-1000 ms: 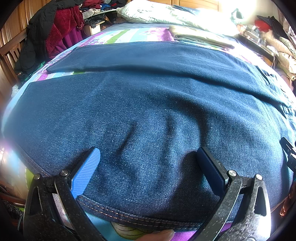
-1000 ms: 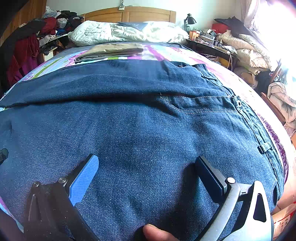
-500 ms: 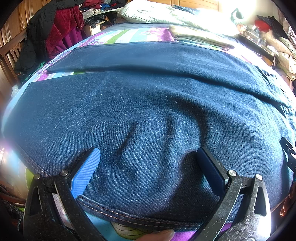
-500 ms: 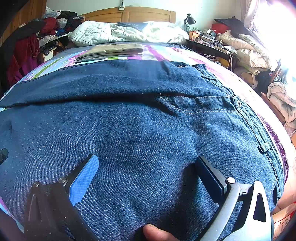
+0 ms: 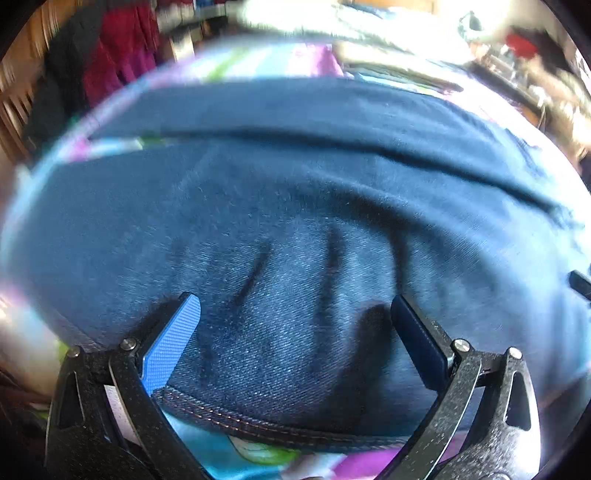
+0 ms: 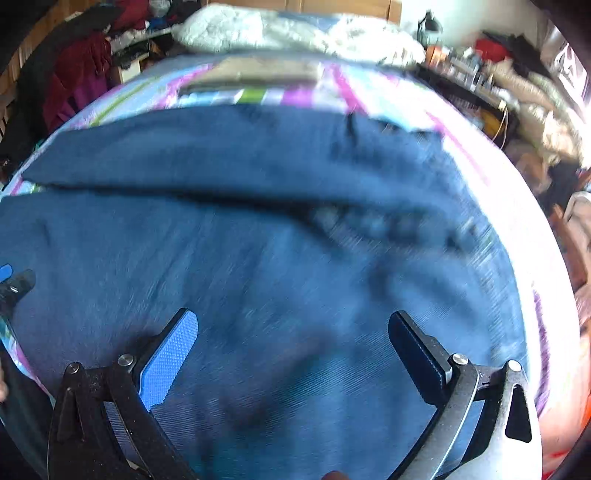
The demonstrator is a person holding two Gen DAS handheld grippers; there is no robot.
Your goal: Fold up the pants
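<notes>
Dark blue denim pants (image 5: 295, 229) lie spread flat across the bed with the striped purple, green and pale blue sheet (image 6: 255, 94); both legs run side by side, a dark seam of shadow between them. Hem edge with orange stitching sits nearest the left wrist camera.

Left gripper (image 5: 295, 328): blue-padded fingers (image 5: 171, 341) wide apart, held low over the near leg just inside its hem; nothing between them. Shallow wrinkles fan out ahead of it.

Right gripper (image 6: 293, 336): fingers (image 6: 168, 354) likewise spread, nothing held, poised over the upper part of the near leg. Waistband end lies to the right, but this view is heavily blurred and detail there cannot be read. A tip of the left gripper shows at the far left edge of the right view.

Judgement: the step in hand looks like taking hold of the near leg edge to fold it over the far leg. To do it well, each gripper should pinch both layers of the near edge, at matching depth, and lift together so that the seams align and the wrinkles do not get folded in.

Containers: none seen. A folded tan garment (image 6: 258, 72) rests on the sheet beyond the pants; a rumpled pale quilt (image 6: 295, 31) lies at the head of the bed.
</notes>
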